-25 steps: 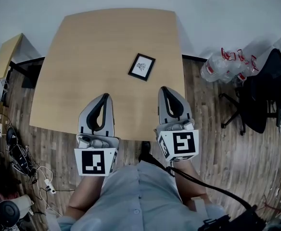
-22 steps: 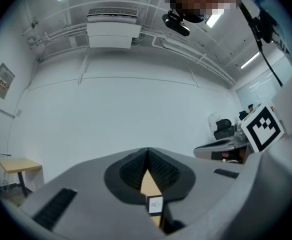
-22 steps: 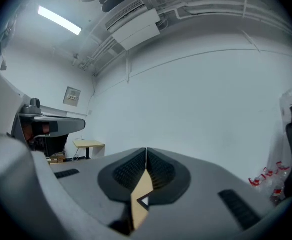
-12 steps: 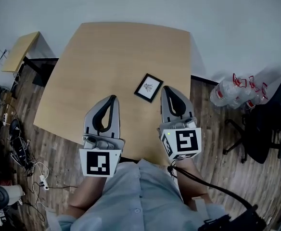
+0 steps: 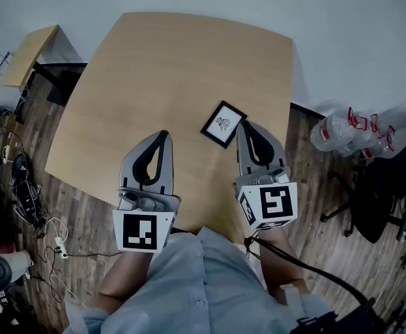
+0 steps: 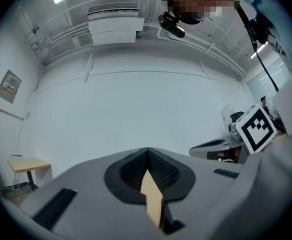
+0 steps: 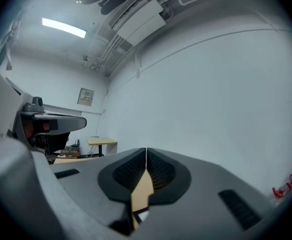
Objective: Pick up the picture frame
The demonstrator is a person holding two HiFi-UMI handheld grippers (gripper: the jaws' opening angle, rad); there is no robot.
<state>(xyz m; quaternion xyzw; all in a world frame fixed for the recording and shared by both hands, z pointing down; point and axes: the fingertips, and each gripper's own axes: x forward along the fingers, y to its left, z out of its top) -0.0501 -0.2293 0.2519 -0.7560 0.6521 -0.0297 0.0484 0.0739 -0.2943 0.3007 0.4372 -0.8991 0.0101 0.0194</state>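
Both claws are out over the near part of the wooden surface point(image 5: 154, 61), side by side, and both are squeezed closed with nothing in them. The left claw point(image 5: 163, 135) has its tips pressed together. In the left gripper view you only get a sliver of tan surface through the slot behind the tips. Same deal with the right claw point(image 5: 244, 125): tips meeting, empty, tan showing through the slot. There's also a tiny dark-and-white bit at the very bottom of that slot, too small to call.

The frame point(image 5: 224, 124) lies flat on the surface, with a black border and a white middle holding a small dark drawing. It sits just left of the right claw's tip, with one corner right up by the tip. Can't tell from the head view whether they actually touch. From the left claw it's off to the right and a bit ahead, clearly apart.

Round the edges, there's a small side table point(image 5: 28, 56) far out to the left of the left claw. A bunch of clear bottles point(image 5: 342, 132) sits on the floor to the right of the right claw, with a black chair point(image 5: 391, 186) further right. Some cables point(image 5: 29, 214) are strewn on the wood floor left of the left claw.
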